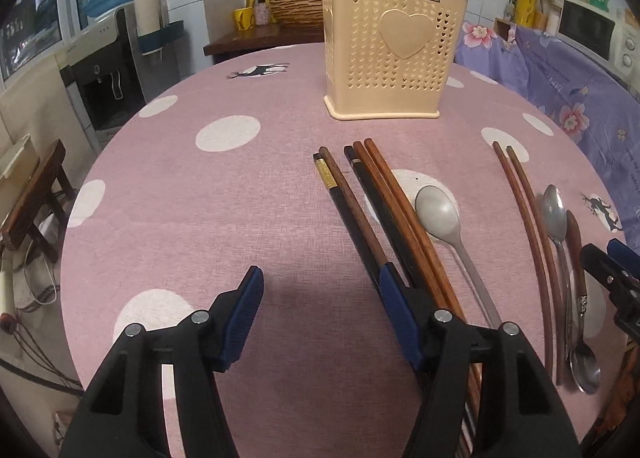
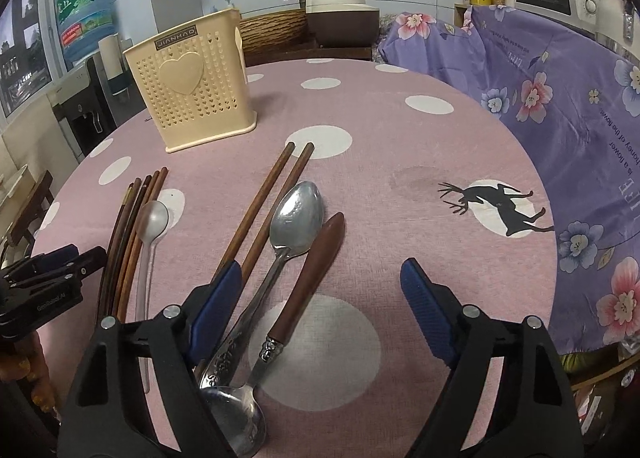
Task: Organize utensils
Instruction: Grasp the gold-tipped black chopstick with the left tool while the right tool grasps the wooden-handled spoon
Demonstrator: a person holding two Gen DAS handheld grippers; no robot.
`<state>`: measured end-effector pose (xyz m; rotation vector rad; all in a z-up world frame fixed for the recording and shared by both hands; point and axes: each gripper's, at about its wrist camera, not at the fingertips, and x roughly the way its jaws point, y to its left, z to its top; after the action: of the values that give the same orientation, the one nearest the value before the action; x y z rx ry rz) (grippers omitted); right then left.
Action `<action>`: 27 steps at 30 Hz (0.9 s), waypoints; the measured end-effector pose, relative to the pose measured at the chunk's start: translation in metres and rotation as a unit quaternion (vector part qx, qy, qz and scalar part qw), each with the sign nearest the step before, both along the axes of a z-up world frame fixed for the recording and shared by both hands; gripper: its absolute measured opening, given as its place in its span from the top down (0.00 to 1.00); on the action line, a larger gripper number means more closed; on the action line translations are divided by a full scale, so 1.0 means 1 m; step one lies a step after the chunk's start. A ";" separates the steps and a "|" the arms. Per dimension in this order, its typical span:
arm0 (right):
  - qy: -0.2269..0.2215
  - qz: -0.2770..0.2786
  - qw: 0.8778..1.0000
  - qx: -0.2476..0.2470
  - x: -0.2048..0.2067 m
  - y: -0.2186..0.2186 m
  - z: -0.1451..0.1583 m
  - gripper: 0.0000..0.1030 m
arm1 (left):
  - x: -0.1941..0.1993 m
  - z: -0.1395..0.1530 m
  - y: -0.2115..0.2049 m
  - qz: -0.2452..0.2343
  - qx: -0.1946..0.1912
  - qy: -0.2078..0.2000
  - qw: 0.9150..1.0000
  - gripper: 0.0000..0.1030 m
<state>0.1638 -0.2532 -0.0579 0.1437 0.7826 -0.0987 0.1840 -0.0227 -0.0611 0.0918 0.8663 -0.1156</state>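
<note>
- Hovering, both claws wide apart, nothing held: left claw (image 1: 322,312) over bare cloth, its right finger above the chopstick bundle (image 1: 372,213); right claw (image 2: 322,308) straddles the steel spoon (image 2: 294,223) and the brown-handled utensil (image 2: 316,262).
- My read: centre each claw on one item, close on the mid-shaft, lift clear of its neighbours.
- Keep the left finger off the brown chopstick pair (image 2: 276,197).
- White spoon (image 1: 438,213) lies beside the bundle.
- Target looks to be the cream holder (image 1: 390,49), upright at the far side of the surface (image 1: 200,217); label reads "JIANHAO".
- Purple cloth (image 2: 580,105) text partly legible: "is a flower".
</note>
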 end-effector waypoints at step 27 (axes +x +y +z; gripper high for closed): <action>0.047 -0.035 0.998 0.021 0.019 -0.015 -0.007 0.50 | 0.019 0.002 0.021 0.035 -0.020 0.039 0.998 0.39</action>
<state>0.1827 -0.2679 -0.0647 0.2072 0.8743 -0.1562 0.2034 -0.0014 -0.0590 0.0193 0.9440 -0.0716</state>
